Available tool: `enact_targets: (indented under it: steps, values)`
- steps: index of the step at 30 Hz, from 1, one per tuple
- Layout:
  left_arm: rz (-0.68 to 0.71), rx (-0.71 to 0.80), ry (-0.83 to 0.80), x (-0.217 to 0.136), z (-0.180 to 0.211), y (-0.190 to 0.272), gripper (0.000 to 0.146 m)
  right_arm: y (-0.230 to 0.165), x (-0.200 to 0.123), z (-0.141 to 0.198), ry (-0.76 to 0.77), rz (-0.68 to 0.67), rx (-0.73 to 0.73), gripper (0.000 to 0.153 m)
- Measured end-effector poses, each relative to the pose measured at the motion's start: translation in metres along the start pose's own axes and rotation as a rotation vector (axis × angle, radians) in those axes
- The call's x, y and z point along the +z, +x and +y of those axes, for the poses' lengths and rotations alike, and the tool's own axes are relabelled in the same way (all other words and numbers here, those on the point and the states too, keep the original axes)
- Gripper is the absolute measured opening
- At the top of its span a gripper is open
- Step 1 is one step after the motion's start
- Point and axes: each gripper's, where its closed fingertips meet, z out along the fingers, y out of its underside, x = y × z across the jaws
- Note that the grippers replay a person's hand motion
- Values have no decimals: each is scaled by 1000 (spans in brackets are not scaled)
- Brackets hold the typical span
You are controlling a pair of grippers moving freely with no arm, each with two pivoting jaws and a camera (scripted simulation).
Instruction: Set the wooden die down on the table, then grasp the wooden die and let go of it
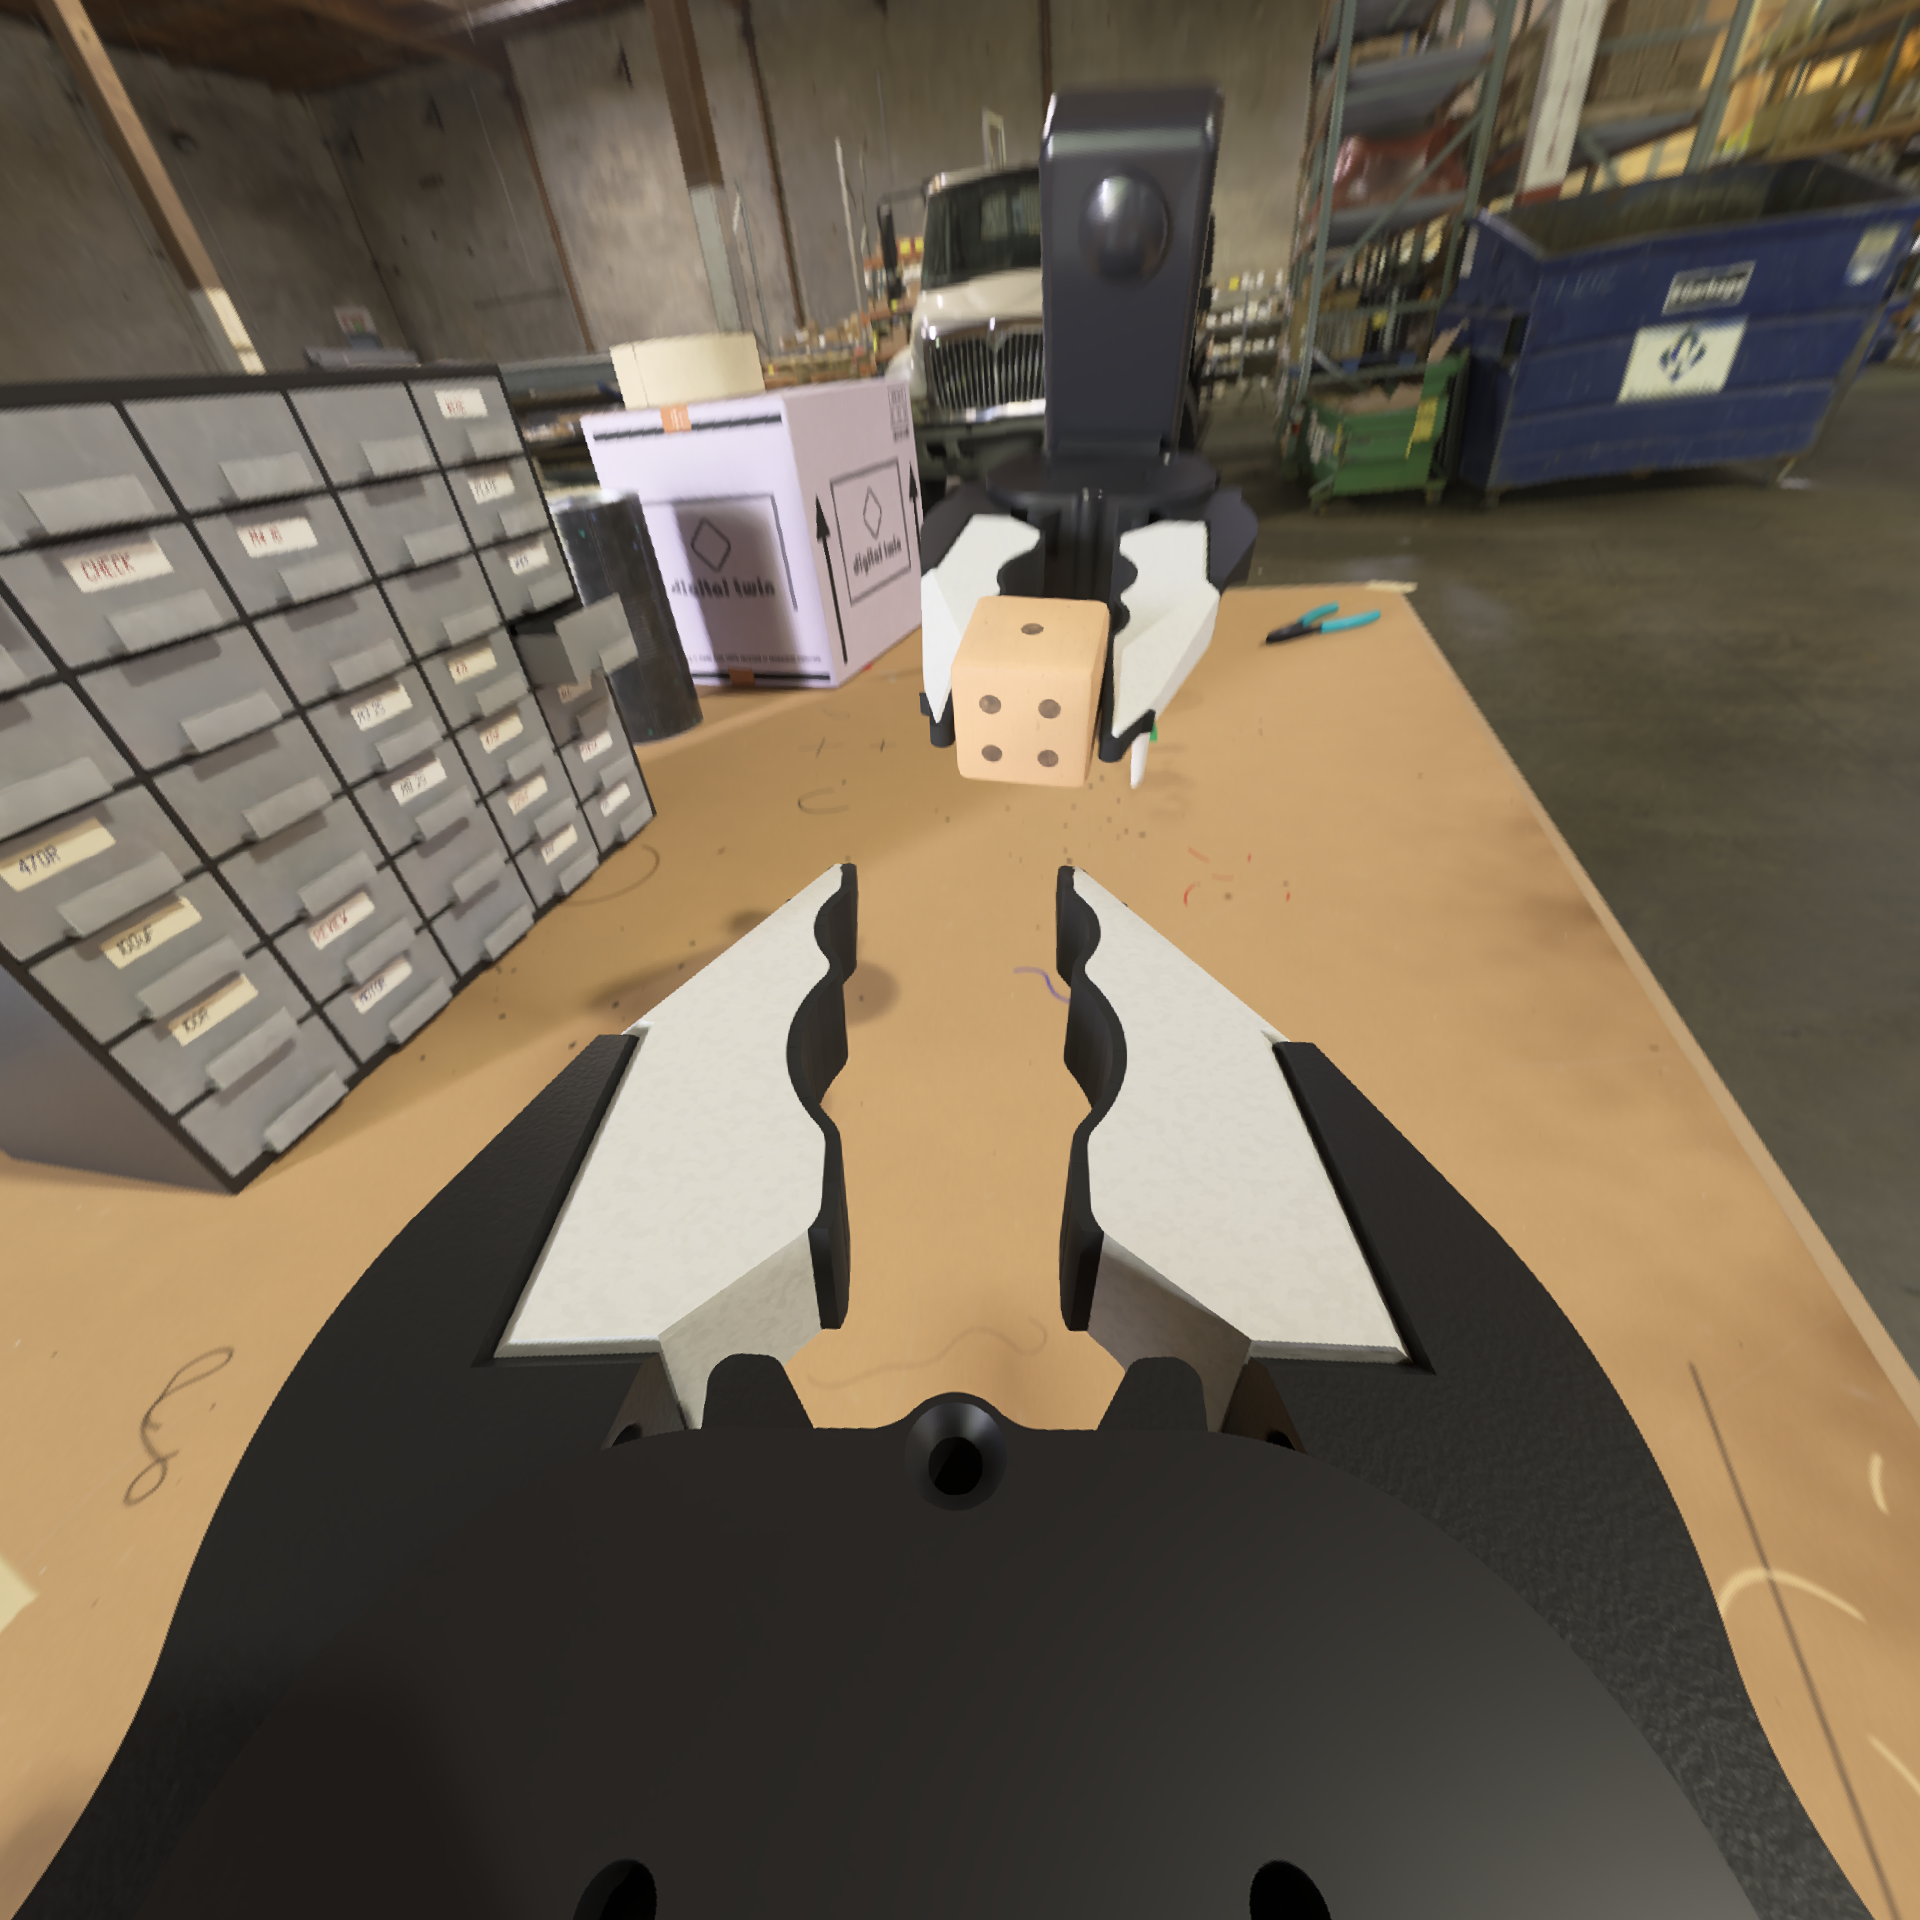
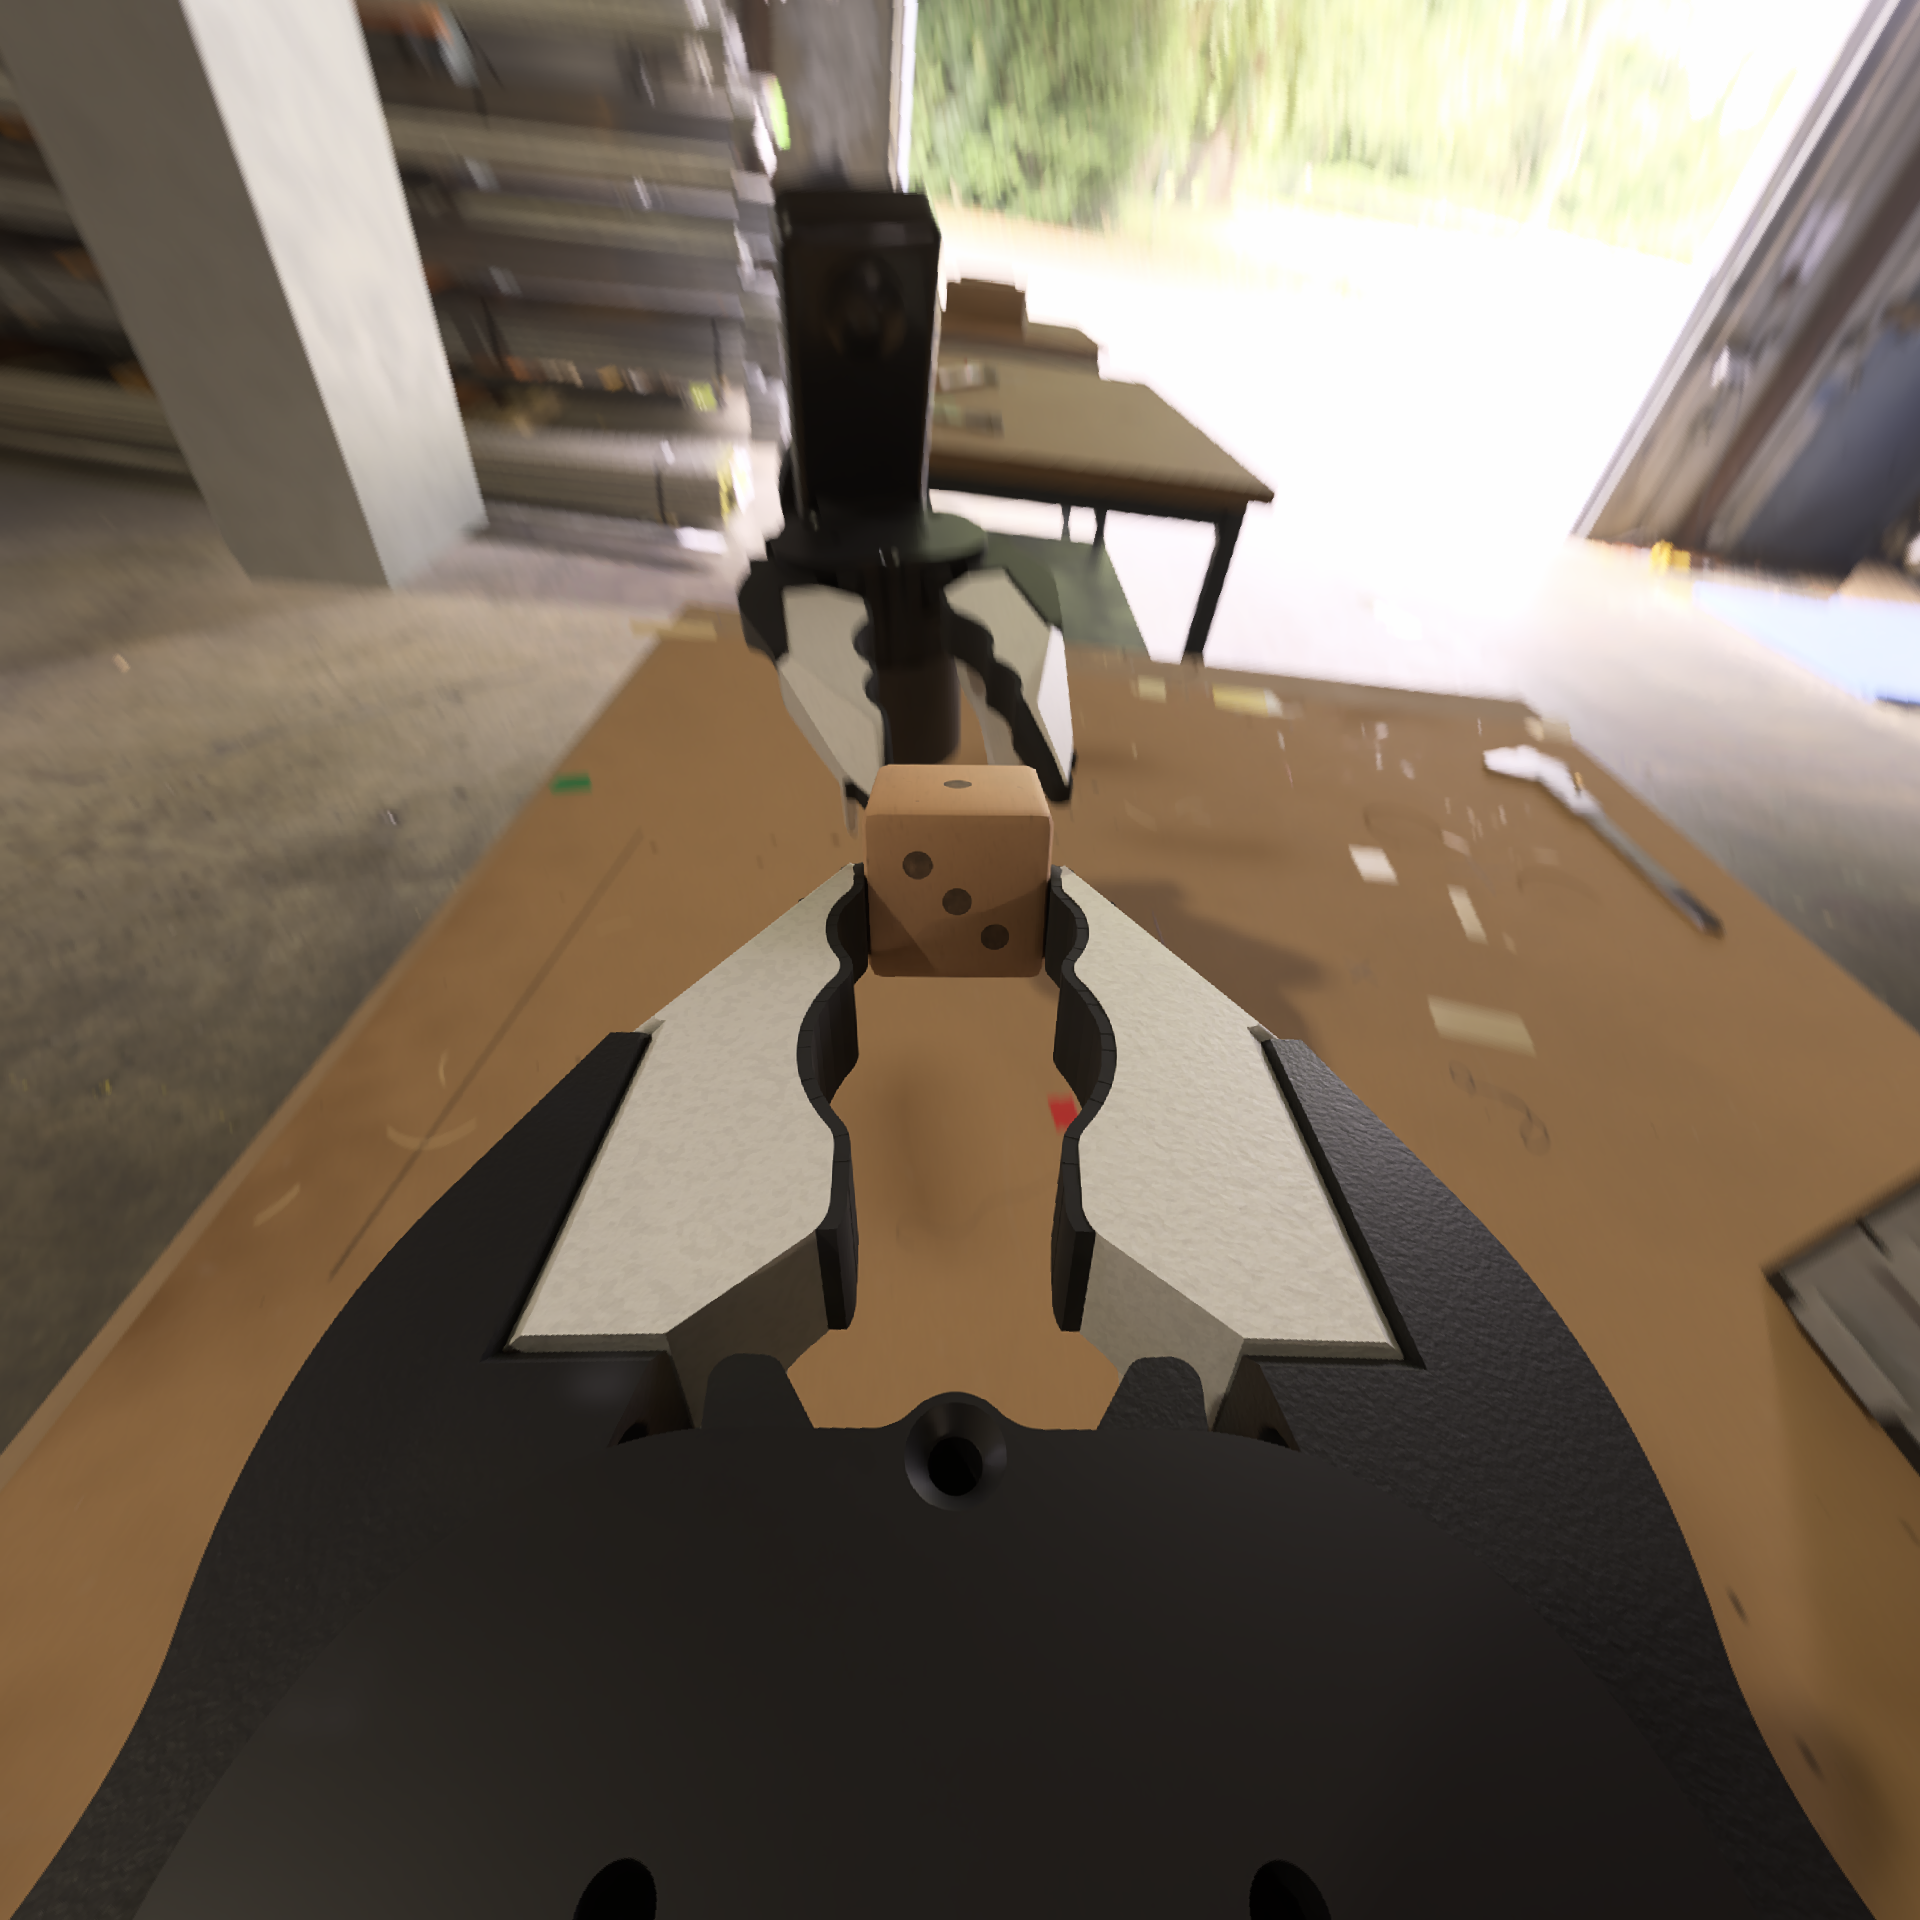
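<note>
R hand-held gripper (image 2: 956,883) pinches the wooden die (image 2: 954,883) at the very fingertips, jaws spread only as wide as the die, pads touching its two side faces. The face w/ three pips looks back at the right wrist cam, one pip on top. From the left wrist view the die (image 1: 1029,691) looks lifted off the tabletop (image 1: 1351,935), w/ its bottom edge clear of the surface, but the gap is hard to judge.

L hand-held gripper (image 1: 956,883) is part-spread w/ nothing between its fingers, near the die but apart from it, facing the right one head-on.

Risks, as I judge them:
- Grip is tip-only, so little pad contact; a jolt on the way down could let the die twist or slip out early and tumble.
- Release from any height: the die bounces or rolls away, maybe toward the tabletop edge on one side, making the regrasp harder.
- The two grippers point nose to nose, so they could clash if both close in at once.

Further out: grey drawer cabinet (image 1: 260,727), pale cardboard box (image 1: 748,540) and pliers (image 1: 1320,623) sit well apart from the die, so prob. no obstruction.
</note>
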Motion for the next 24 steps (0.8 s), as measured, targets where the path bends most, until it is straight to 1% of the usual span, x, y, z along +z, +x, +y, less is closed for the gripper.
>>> enact_targets:
  steps: [1, 3, 6, 8, 12, 14, 16, 20, 24]
  values:
    - [1, 4, -26, -2, 4, 1, 41, 1, -5, 7, -66, 17, 5, 33]
    - [-2, 17, -79, -5, 12, 2, 45, 4, -17, 27, -250, 59, 5, 33]
    - [-5, 44, -152, -10, 24, 7, 49, 3, -39, 69, -612, 107, 11, 33]
    - [0, 54, -177, -12, 28, 11, 50, 1, -53, 96, -817, 125, 8, 33]
    - [11, 52, -203, -15, 33, 18, 52, 0, -70, 138, -1105, 133, 13, 33]
    - [9, 47, -212, -16, 35, 21, 53, -1, -73, 154, -1194, 126, 15, 33]
    - [14, 42, -213, -18, 36, 24, 54, -1, -73, 166, -1246, 110, 25, 33]
    - [33, 20, -226, -23, 41, 29, 56, -2, -69, 180, -1295, 86, 47, 33]
    - [50, 3, -236, -26, 48, 33, 62, 0, -65, 184, -1302, 77, 58, 33]
